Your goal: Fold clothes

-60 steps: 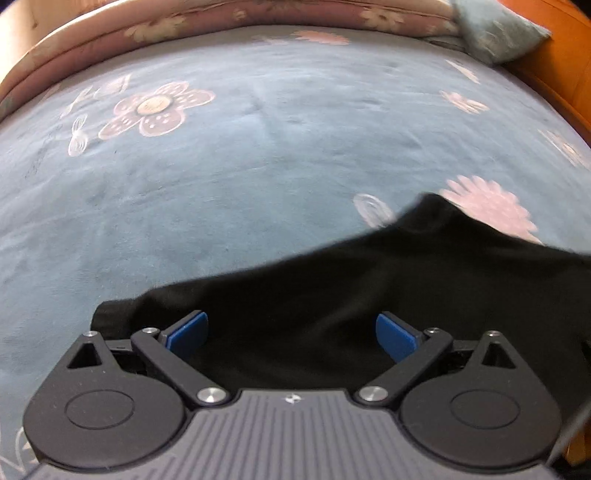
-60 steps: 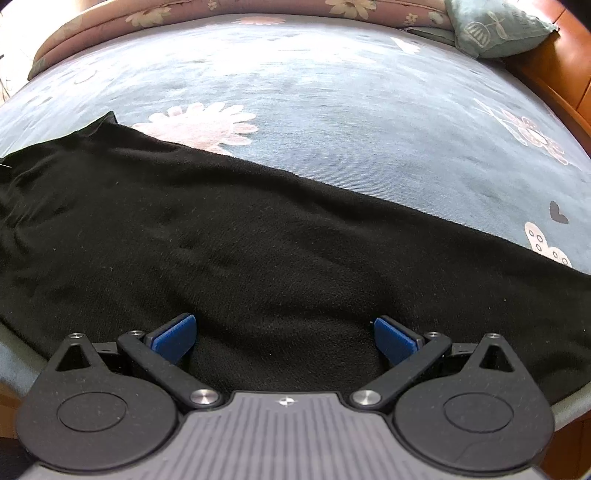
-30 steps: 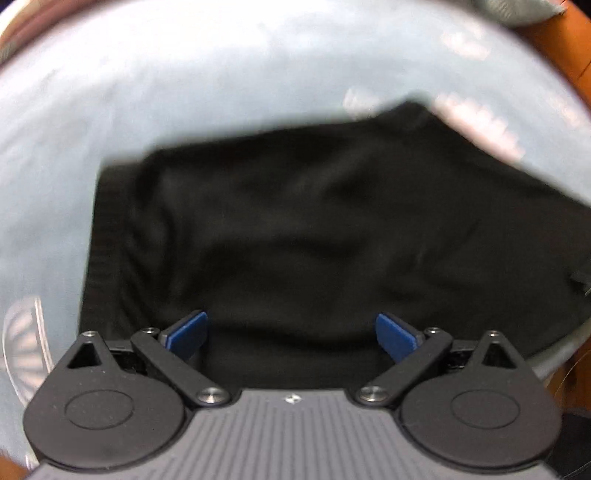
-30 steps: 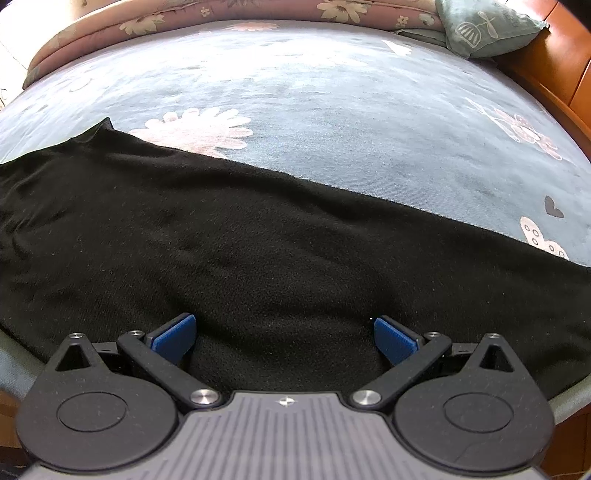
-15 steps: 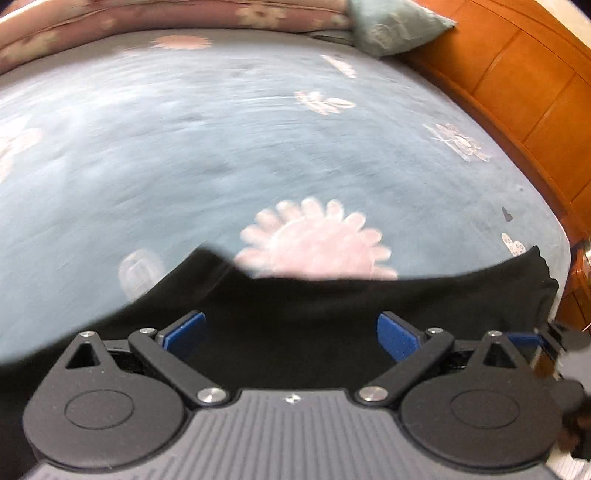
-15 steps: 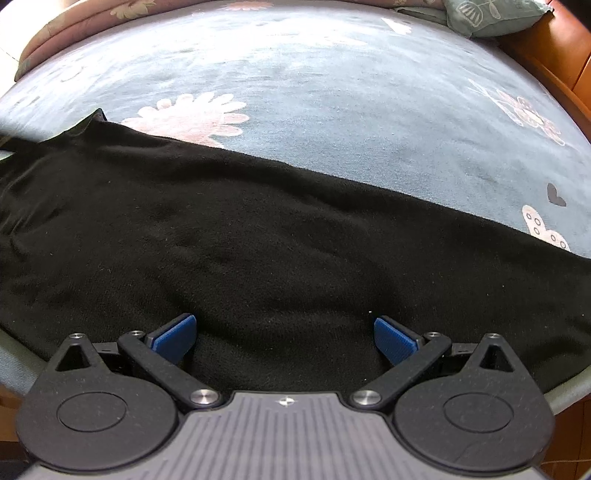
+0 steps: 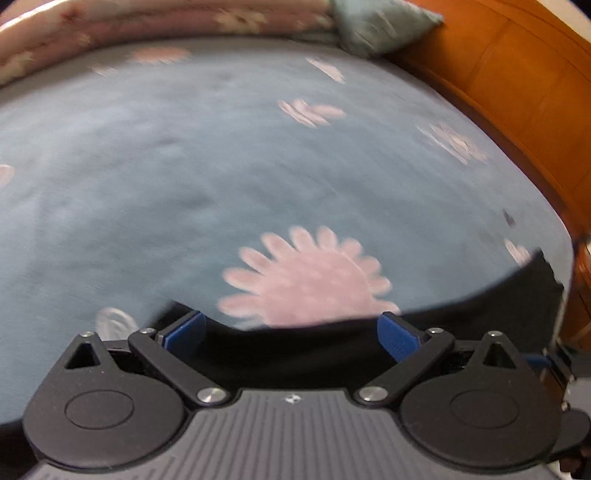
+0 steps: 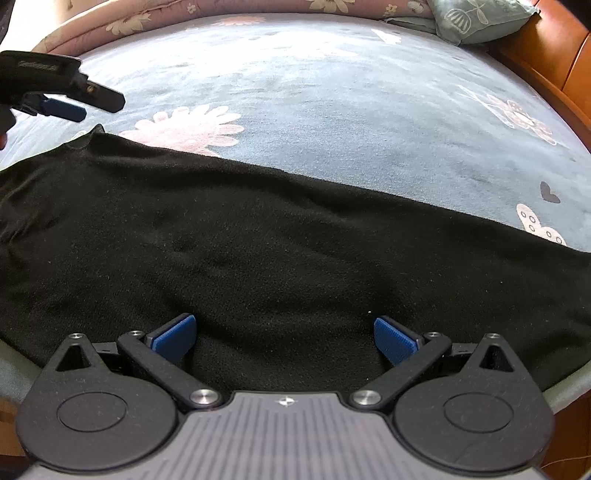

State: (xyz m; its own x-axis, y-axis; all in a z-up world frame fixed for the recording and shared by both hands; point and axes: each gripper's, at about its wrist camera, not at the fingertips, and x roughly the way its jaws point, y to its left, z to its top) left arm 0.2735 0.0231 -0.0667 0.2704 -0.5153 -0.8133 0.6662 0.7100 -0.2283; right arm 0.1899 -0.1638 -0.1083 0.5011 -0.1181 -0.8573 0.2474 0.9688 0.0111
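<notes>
In the left wrist view, my left gripper (image 7: 290,334) is hanging low over the bed (image 7: 184,177) with its blue fingers (image 7: 397,336) spread wide apart and nothing between them. The black garment (image 7: 295,358) is lying along the bottom of the frame, its upper edge running from just above the left finger out to the right edge, where it is ending in a corner. A large pink flower print (image 7: 306,280) on the blue bedspread is showing just above that edge, in the lower centre. A pink quilt (image 7: 129,26) is lying folded along the top of the frame, a grey-green pillow (image 7: 373,29) is sitting at upper centre right, and a wooden bed frame (image 7: 517,92) is running down the right side. This view is blurred.

In the right wrist view, my right gripper (image 8: 284,338) is also standing wide open, holding nothing, its fingers (image 8: 173,338) hovering over the garment (image 8: 277,258); whether they are touching the cloth I cannot tell. The garment is lying spread flat across the whole lower half of the frame, near the bed's front edge. My left gripper (image 8: 70,101) is showing at the upper left, above the garment's far left corner. The pillow (image 8: 476,18) is sitting at the upper right.
</notes>
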